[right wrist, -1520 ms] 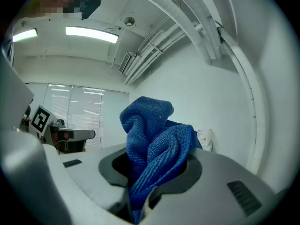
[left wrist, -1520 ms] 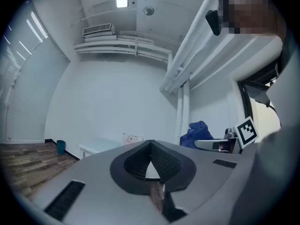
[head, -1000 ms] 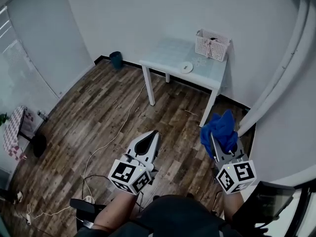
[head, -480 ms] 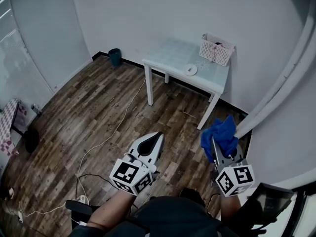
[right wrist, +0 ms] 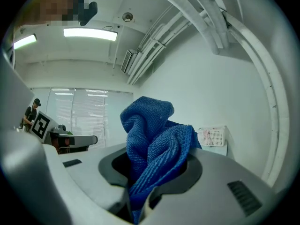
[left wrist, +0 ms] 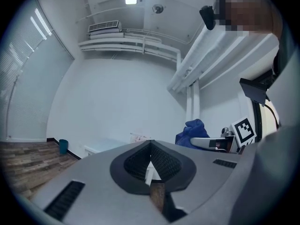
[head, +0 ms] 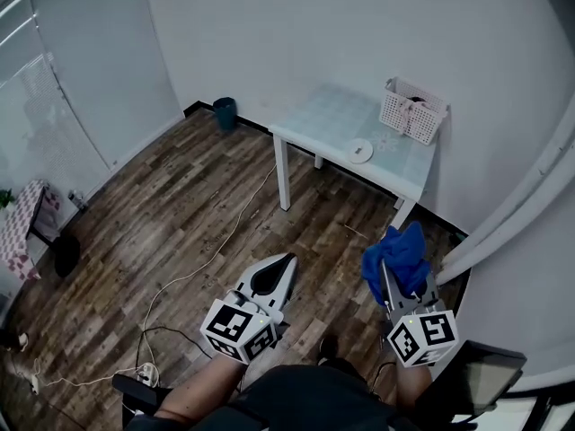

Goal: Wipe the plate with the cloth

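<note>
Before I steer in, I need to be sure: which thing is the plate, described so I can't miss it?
Look at the white table against the far wall. The plate lies flat near its front edge, on the near side of the basket. It is the small round white disc; the basket is a tall mesh box.

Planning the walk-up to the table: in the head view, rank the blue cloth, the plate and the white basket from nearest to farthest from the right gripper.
1. The blue cloth, clamped in the right gripper itself.
2. The plate, on the table, in front of the basket.
3. The white basket, at the table's back right corner by the wall.
</note>
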Demonstrator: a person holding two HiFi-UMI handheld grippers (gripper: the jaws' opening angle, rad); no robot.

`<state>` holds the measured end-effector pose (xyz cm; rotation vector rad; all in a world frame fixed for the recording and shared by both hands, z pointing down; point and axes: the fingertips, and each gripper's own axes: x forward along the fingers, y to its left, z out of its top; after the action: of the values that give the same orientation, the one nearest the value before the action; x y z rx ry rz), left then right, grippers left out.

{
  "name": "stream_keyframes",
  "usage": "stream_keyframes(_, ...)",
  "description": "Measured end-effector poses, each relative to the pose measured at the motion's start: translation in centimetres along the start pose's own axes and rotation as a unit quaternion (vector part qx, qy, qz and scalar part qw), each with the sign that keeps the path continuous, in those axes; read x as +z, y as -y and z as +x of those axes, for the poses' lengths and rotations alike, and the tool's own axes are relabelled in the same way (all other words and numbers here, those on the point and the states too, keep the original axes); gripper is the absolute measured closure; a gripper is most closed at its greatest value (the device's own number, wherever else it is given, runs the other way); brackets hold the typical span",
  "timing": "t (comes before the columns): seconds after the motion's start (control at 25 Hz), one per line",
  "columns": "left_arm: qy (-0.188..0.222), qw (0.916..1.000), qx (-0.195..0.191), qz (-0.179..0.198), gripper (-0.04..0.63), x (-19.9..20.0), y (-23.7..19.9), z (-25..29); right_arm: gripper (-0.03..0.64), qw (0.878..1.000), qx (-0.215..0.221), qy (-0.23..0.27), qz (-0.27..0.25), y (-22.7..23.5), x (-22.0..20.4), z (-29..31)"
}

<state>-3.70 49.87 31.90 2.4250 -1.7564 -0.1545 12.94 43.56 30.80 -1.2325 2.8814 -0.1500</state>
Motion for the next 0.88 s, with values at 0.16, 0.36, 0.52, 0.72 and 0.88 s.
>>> stream_keyframes(0.16,0.007,0.9999,0.010,0.000,0.586,1.1,-0.8,5.1,0.482,1.000,0.012,0.006,-0.001,3.9,1.2,3.3)
stream_keyframes(0.36,0.011,0.9998,0.015,0.010,0.586,1.9,-0.7,10.5,0.482,0.999,0.029,0.012,-0.011,8.1,2.3,6.3)
stream_keyframes(0.52,0.011,0.9995,0.029,0.010,0.586,1.9,-1.0,14.9,0.482,0.998,0.046,0.009,-0.051,11.4,2.8,8.6)
stream_keyframes(0.72,0.009,0.9987,0.047,0.017,0.586,2.1,-2.0,18.2,0.482,0.998,0.061,0.013,-0.027,14.7,2.7,11.8)
stream_keyframes(0.88,0.000,0.9986,0.052,0.012,0.586,1.6,-3.8,20.1,0.482,0.998,0.059,0.013,-0.019,16.2,2.4,14.2)
